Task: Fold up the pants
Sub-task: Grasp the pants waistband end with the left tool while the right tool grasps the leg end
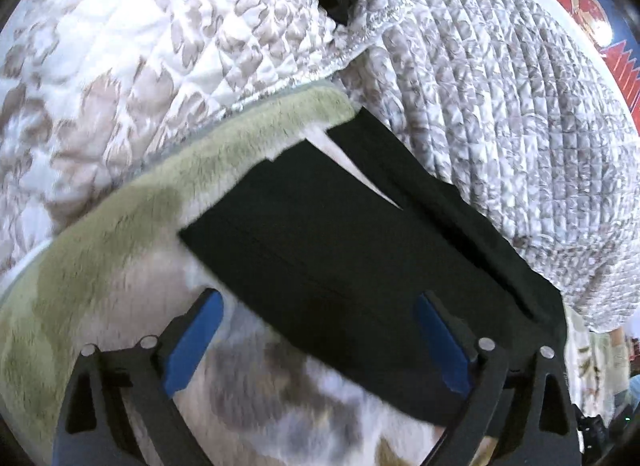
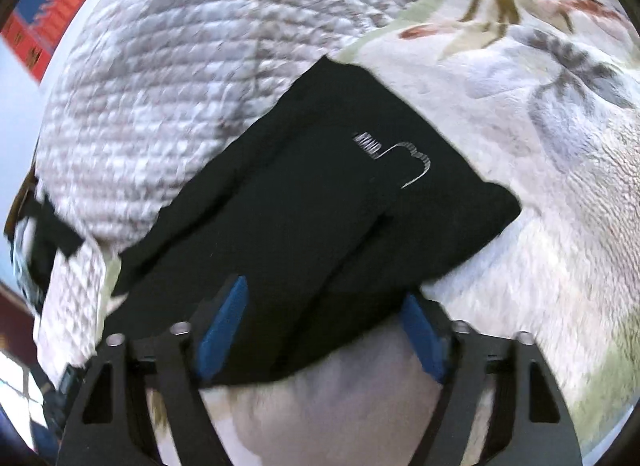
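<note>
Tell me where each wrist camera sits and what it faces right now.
Left wrist: on the left gripper, angled down at the black pants on a floral blanket; only its blue-padded fingers show.
Right wrist: on the right gripper, angled down at the pants' embroidered end; only its fingers show.
Shared: pants, quilted cover, blanket.

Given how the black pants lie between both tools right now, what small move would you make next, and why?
Probably ease both tools down and close them on the near hem. The left tool and right tool stand open astride the black pants, which lie flat on the floral blanket, ungripped.
</note>
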`<state>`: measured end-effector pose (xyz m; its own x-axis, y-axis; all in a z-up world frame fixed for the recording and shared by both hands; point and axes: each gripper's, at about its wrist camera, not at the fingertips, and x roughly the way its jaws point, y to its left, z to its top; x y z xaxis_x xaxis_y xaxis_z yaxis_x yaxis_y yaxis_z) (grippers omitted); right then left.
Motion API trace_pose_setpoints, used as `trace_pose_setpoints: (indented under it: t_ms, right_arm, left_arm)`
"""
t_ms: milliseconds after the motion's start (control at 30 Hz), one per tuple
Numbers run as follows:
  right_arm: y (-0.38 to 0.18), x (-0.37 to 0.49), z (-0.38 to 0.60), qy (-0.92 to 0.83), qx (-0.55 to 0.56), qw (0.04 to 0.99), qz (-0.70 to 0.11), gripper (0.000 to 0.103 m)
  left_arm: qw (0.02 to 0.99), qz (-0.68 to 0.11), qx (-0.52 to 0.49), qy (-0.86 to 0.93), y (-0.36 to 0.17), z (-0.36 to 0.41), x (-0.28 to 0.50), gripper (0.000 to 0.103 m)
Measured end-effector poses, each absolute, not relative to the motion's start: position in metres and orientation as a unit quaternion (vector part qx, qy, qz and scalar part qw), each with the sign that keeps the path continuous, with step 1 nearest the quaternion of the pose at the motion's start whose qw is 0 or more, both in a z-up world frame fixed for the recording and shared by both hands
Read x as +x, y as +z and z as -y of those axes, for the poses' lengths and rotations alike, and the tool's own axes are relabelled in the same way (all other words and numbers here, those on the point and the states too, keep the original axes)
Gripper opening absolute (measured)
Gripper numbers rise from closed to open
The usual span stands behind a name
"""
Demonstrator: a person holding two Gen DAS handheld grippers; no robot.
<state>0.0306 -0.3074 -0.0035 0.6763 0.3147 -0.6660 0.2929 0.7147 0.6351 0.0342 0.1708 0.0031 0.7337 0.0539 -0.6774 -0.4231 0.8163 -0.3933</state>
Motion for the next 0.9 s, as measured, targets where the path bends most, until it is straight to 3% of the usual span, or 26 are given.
trace_pose_setpoints:
  t_ms: [100,200,267,300,333,433,900]
  right_arm:
    - [-0.013,0.029,0.322,-0.008,0.409,0.821,-0.397,0.041]
    - [-0.016,0.029,0.328,-0.011,0.421,0.817,-0.393,0.031]
    - [-0.017,0.029,0.329,-0.013,0.422,0.817,-0.393,0.022]
    - [-0.018,0.029,0.331,-0.013,0.425,0.815,-0.392,0.012]
    - [-0.019,0.028,0.332,-0.013,0.427,0.815,-0.392,0.010]
    - [-0.021,0.026,0.335,-0.007,0.438,0.811,-0.388,0.007]
    - [0.017,0.004,0.348,0.037,0.447,0.819,-0.358,0.003]
  left_arm:
    - [0.891,-0.334,-0.269,0.148,0.003,-0.181,0.039,0.081]
    - [0.893,-0.333,-0.257,0.162,0.003,-0.182,0.042,0.065]
    - [0.892,-0.331,-0.259,0.167,0.002,-0.186,0.042,0.040]
    - [0.889,-0.334,-0.264,0.167,0.000,-0.188,0.043,0.017]
    - [0.885,-0.338,-0.271,0.168,-0.002,-0.192,0.043,0.010]
    - [0.884,-0.342,-0.274,0.163,-0.001,-0.193,0.041,0.005]
    - [0.894,-0.341,-0.271,0.106,0.029,-0.202,0.006,0.004]
